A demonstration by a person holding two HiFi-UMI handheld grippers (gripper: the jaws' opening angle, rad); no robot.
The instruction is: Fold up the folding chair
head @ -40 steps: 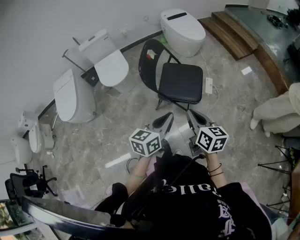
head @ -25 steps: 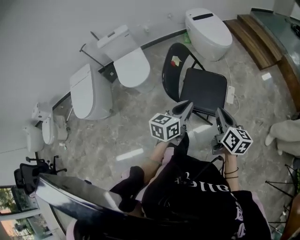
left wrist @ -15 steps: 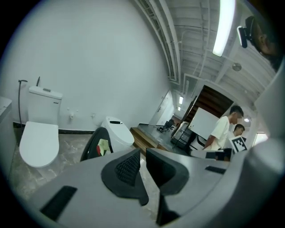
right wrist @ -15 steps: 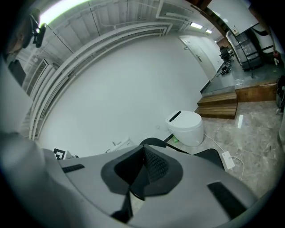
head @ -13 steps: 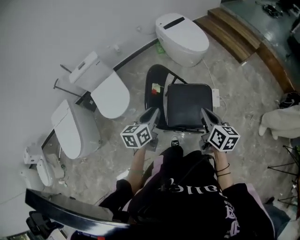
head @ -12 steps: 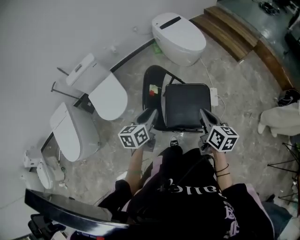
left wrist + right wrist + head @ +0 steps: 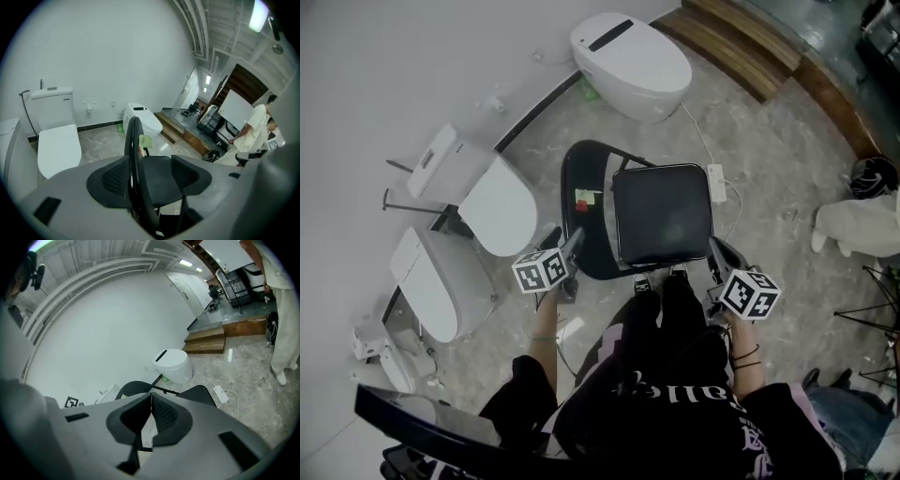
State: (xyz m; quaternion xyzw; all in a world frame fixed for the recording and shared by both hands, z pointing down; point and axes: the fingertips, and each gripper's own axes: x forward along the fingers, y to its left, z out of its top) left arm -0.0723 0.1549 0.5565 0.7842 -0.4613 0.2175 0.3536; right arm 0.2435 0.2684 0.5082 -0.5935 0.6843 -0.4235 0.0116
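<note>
The folding chair stands unfolded, with its black seat (image 7: 661,216) to the right of its black backrest (image 7: 581,230). My left gripper (image 7: 572,242) is at the backrest's near edge. Its jaws are opening, and the backrest's rim (image 7: 134,140) runs between them, close to the left pad (image 7: 112,180) and well apart from the right one. My right gripper (image 7: 715,251) hangs at the seat's near right corner. In the right gripper view it (image 7: 151,398) is shut on nothing, with the chair (image 7: 201,392) beyond it.
White toilets stand along the wall: one (image 7: 633,61) behind the chair and two (image 7: 492,202) (image 7: 427,281) to the left. A power strip (image 7: 717,183) with its cable lies right of the seat. Wooden steps (image 7: 750,42) are at the back right. A person in light clothes (image 7: 853,225) stands at the right.
Both grippers have come down and forward to the chair. The left one went to the backrest's edge and its jaws have spread round the rim. The right one stayed shut.
</note>
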